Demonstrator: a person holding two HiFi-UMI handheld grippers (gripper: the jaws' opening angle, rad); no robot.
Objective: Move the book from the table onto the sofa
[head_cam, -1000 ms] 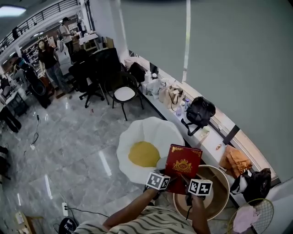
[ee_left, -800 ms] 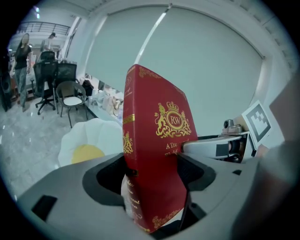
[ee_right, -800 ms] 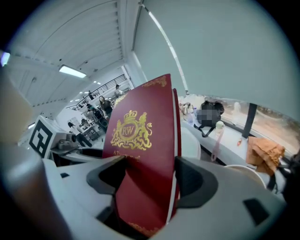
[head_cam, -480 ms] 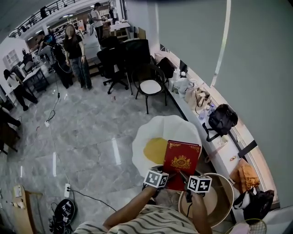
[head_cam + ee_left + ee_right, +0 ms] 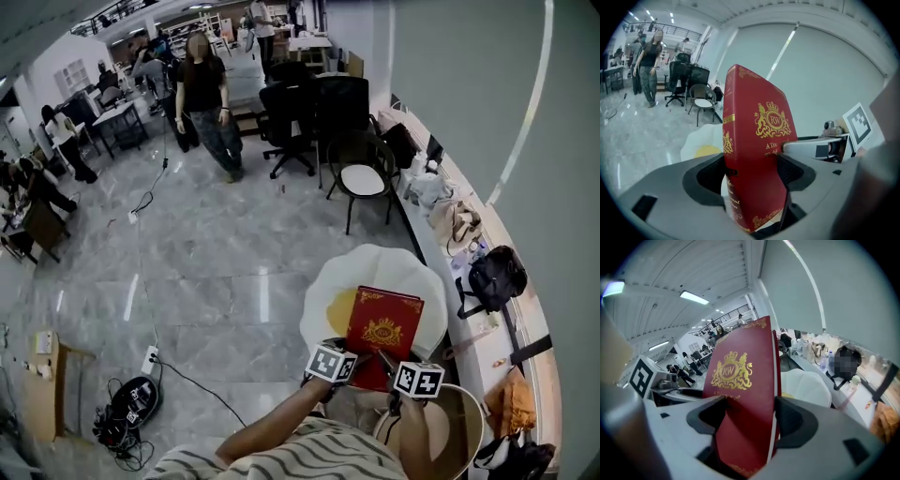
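Note:
A red book [image 5: 384, 326] with a gold crest is held in the air, clamped along its lower edge from both sides. My left gripper [image 5: 349, 364] is shut on its left part and my right gripper [image 5: 386, 366] on its right part. It hangs over the near right part of the white egg-shaped sofa [image 5: 375, 270] with a yellow cushion [image 5: 339, 307]. The round wooden table [image 5: 461, 424] lies just behind and to the right. In the left gripper view the book [image 5: 757, 136] stands upright between the jaws of my left gripper [image 5: 752, 173]. In the right gripper view my right gripper [image 5: 750, 420] pinches the book [image 5: 740, 376].
A black chair with a white seat [image 5: 364, 178] stands beyond the sofa, with office chairs [image 5: 291, 112] further back. A person [image 5: 206, 94] stands on the marble floor. A ledge with bags [image 5: 452, 220] and a black backpack [image 5: 495, 277] runs along the right wall. Cables [image 5: 131, 408] lie at lower left.
The head view has swung, showing more floor at the left and less of the table. The book stays clamped in both grippers and now sits more over the sofa.

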